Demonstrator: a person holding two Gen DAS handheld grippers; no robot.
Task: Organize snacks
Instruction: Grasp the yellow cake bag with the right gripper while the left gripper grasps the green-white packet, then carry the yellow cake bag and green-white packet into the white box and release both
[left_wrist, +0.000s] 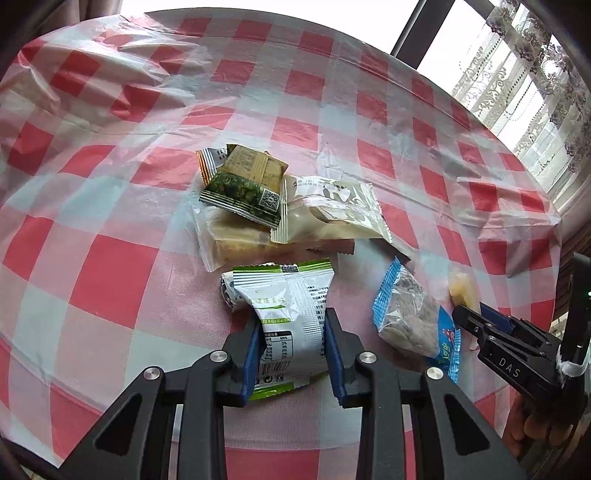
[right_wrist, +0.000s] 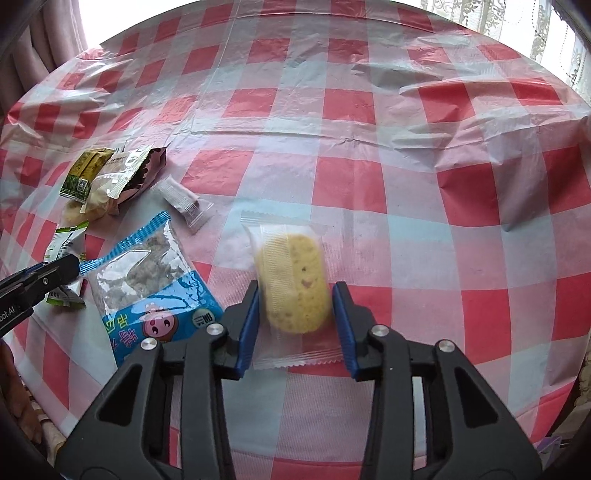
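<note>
The left gripper (left_wrist: 291, 332) is pinching a white-and-green foil snack packet (left_wrist: 286, 321) between its jaws, resting on the red-checked plastic-covered bench (left_wrist: 110, 273). The right gripper (right_wrist: 295, 314) is straddling a clear-wrapped yellow cake (right_wrist: 291, 284); whether its jaws are pressing it is unclear. A blue-edged clear packet (right_wrist: 147, 273) is lying between them.

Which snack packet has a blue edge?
The clear packet of grey pieces with blue ends, lying between the two grippers; the others are green, white or plain clear.

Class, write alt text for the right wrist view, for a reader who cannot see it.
Right tongs straddle a clear-wrapped yellow cake on a red-and-white checked tablecloth. Left of it lies a blue packet; the left tongs and a pile of snacks sit at the far left.
</note>
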